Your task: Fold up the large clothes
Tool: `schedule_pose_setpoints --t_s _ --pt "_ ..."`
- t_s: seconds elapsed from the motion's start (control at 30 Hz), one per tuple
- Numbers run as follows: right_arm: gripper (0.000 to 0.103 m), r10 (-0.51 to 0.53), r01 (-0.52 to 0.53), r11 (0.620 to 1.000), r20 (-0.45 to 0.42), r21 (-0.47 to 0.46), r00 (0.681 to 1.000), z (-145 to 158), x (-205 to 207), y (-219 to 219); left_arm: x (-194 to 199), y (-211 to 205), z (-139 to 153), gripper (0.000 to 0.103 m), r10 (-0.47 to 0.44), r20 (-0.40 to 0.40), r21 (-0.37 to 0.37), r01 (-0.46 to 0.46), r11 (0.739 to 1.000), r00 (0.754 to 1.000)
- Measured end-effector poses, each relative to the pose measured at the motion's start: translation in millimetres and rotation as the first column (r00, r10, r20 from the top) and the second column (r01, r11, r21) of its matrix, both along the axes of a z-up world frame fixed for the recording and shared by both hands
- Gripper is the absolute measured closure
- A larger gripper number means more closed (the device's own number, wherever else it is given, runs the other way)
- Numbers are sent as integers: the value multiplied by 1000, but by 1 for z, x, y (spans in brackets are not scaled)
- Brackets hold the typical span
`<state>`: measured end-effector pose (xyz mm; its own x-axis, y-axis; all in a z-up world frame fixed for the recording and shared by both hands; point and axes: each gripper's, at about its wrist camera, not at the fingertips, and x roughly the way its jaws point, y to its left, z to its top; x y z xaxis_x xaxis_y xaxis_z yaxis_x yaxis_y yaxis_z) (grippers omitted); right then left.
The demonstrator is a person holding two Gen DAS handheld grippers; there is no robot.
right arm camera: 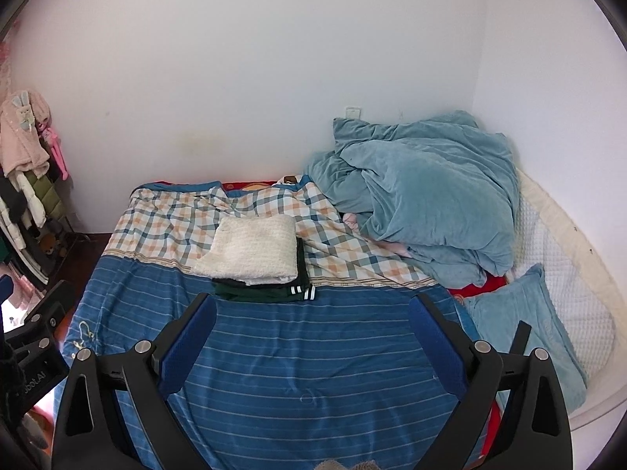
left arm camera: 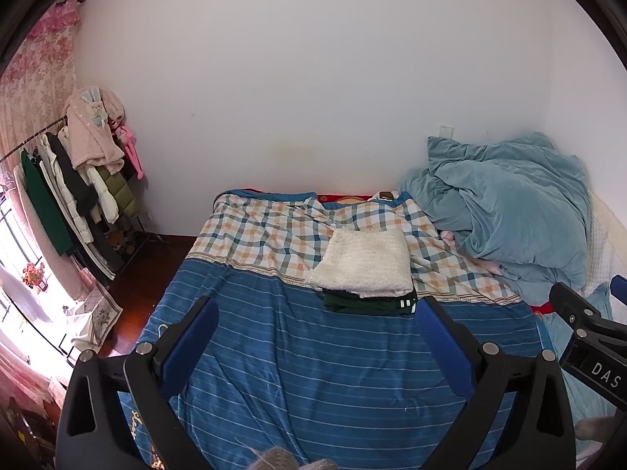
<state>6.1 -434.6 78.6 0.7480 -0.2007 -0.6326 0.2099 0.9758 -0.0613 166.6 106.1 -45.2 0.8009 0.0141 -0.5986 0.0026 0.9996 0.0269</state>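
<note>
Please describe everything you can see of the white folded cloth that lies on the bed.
The white fluffy folded garment looks like thick knit or fleece, with a nubby surface. It is folded into a neat, roughly rectangular, flat stack of layers. It lies on top of a dark green folded garment with white stripes, whose edges stick out at the near and right sides. Both rest on the blue striped and checked quilt, near where its stripes meet its checks. No gripper touches it.

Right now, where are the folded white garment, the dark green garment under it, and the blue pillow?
folded white garment (right arm camera: 250,246): right wrist view, middle of top face.
dark green garment (right arm camera: 274,293): right wrist view, exposed front edge.
blue pillow (right arm camera: 521,329): right wrist view, centre of cover.
</note>
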Motion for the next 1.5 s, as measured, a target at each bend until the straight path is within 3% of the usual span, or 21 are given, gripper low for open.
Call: schedule_pose_setpoints --t_s 1.5 --pt "2 14 -14 1000 14 5 1000 4 4 20 -2 7 10 0 8 27 7 -8 1000 1000"
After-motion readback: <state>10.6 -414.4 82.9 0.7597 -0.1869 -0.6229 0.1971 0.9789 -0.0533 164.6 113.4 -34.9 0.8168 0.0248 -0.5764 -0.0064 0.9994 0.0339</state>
